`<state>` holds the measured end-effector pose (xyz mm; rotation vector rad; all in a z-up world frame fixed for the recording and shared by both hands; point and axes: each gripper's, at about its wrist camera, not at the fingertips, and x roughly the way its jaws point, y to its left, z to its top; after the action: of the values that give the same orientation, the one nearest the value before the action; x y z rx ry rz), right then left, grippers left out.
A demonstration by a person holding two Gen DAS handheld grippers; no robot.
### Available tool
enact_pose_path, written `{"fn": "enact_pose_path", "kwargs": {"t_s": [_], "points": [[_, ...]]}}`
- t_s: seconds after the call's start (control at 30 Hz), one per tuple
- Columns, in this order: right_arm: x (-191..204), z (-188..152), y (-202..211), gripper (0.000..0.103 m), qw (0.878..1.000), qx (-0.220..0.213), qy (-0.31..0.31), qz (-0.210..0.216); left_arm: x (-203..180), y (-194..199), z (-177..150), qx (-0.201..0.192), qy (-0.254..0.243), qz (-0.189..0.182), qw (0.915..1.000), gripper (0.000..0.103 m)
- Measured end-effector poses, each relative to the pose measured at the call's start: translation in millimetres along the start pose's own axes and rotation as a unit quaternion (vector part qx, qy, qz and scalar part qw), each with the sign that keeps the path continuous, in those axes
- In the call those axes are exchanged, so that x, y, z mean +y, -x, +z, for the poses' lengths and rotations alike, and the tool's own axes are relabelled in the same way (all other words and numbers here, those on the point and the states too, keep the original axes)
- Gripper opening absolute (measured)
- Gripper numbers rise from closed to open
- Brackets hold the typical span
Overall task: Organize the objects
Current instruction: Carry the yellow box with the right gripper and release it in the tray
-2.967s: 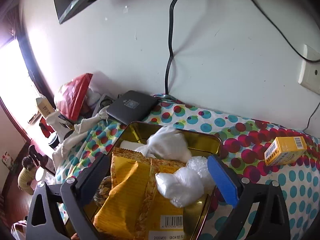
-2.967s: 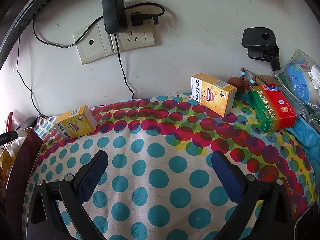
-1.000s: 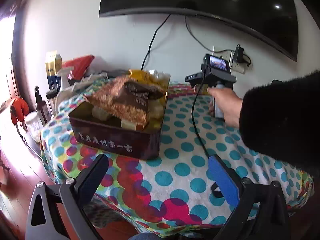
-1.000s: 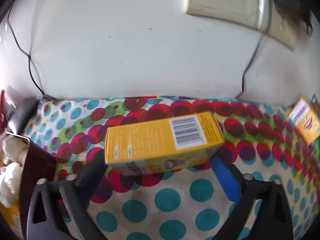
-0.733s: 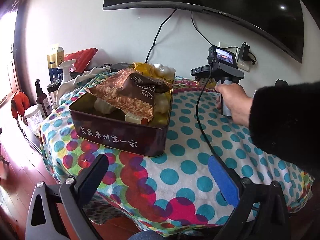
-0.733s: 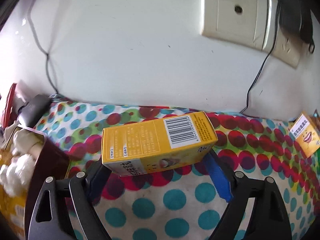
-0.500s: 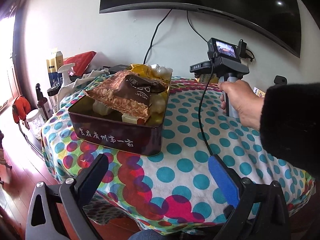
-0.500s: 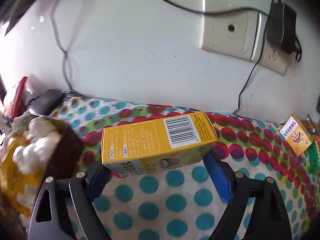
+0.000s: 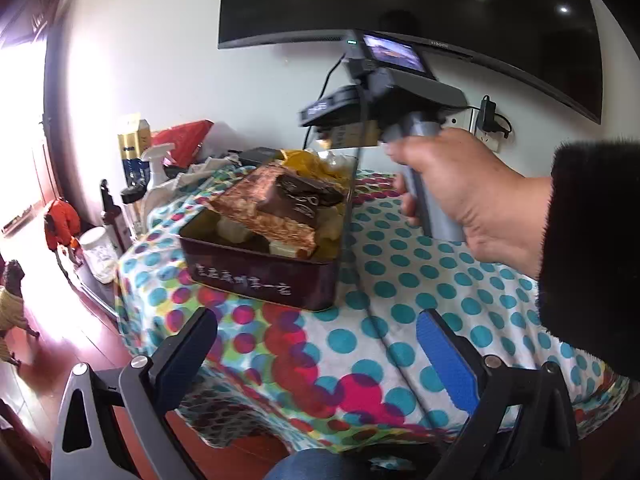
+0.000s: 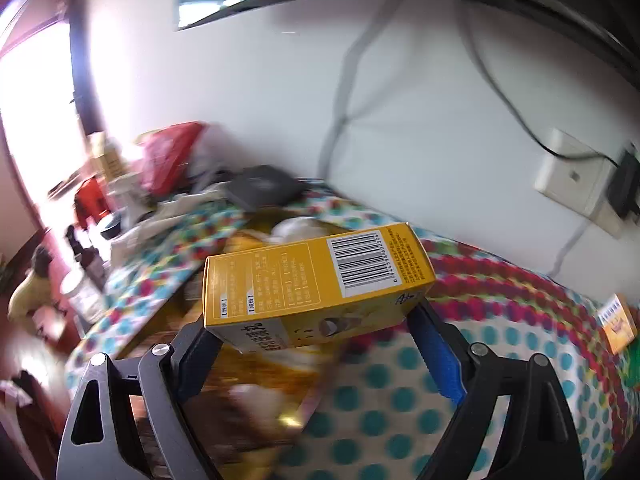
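Two tongs work over a worktop draped in a polka-dot cloth (image 9: 404, 280). The right tongs (image 10: 316, 320) are clamped on a yellow cardboard medicine box (image 10: 316, 280) with a barcode, lifted clear of the cloth just above the dark red rectangular tin (image 9: 260, 272) heaped with snack packets. The left tongs (image 9: 316, 340) hang apart and empty near the worktop's front edge. A second small yellow box (image 10: 618, 324) lies well apart on the cloth.

A printed cardboard medicine box (image 10: 316, 284) (smooth, faintly glossy) hangs above the dark lacquered metal tin (image 9: 260, 272), which rests on matt polka-dot cloth (image 9: 400, 320).
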<state>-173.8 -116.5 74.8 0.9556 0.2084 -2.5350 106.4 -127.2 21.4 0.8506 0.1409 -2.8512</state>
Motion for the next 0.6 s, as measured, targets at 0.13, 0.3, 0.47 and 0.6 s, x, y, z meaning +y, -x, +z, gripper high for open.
{"fn": "enact_pose_path", "kwargs": {"t_s": [0.13,0.3,0.47,0.6], "points": [[42,3,-13,0.088,1.000,0.004,0.027,0.015,10,5,0,-0.006,0.012,0.005,0.9999,0.102],[50,-12,-38,0.088,0.999,0.040,0.013,0.031,17,5,0,-0.011,0.016,0.007,0.9998,0.102],[46,-20,-48,0.089,0.999,0.050,0.003,0.020,19,-1,-2,-0.003,0.021,0.008,0.9997,0.102],[42,-15,-38,0.095,1.000,0.030,0.000,0.010,19,-3,-2,-0.002,0.023,0.011,0.9997,0.102]]}}
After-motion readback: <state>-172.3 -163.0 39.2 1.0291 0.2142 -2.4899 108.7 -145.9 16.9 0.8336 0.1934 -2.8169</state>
